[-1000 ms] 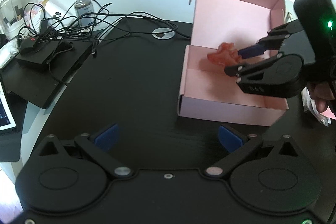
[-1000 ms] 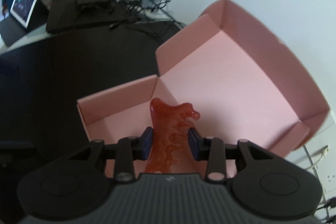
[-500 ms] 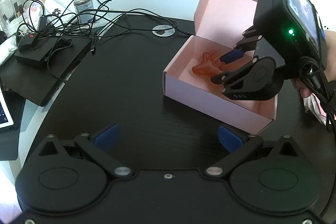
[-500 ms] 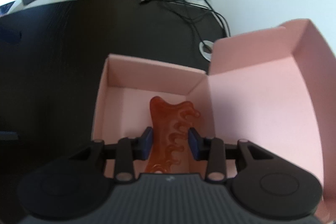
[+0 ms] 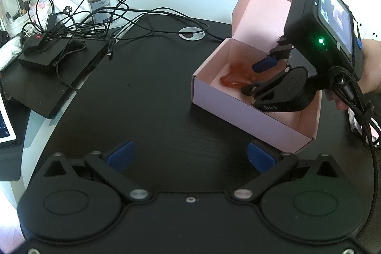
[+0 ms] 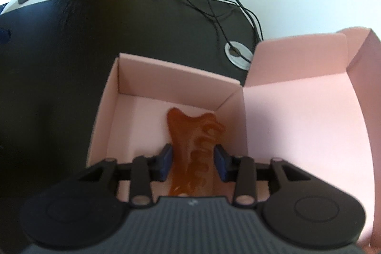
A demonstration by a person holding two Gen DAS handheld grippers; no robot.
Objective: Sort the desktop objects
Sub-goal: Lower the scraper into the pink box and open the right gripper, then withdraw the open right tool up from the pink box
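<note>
The right gripper (image 6: 192, 164) has sunk into the pink box (image 6: 107, 111) and its jaws are opening off the amber comb (image 6: 190, 135) lying on the box floor, so this item looks placed, while the left gripper (image 5: 190, 156) waits wide and empty

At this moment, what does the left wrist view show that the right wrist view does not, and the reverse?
Only the left wrist view shows the left tool, wide open with nothing between its pads, the right tool's camera body with its green light, and the person's hand.

Only the right wrist view shows both blue pads flanking the amber comb, a gap visible on the right side as the right tool opens.

Both show the pink box with its lid up, the comb inside it, the cable tangle and the bottle.
</note>
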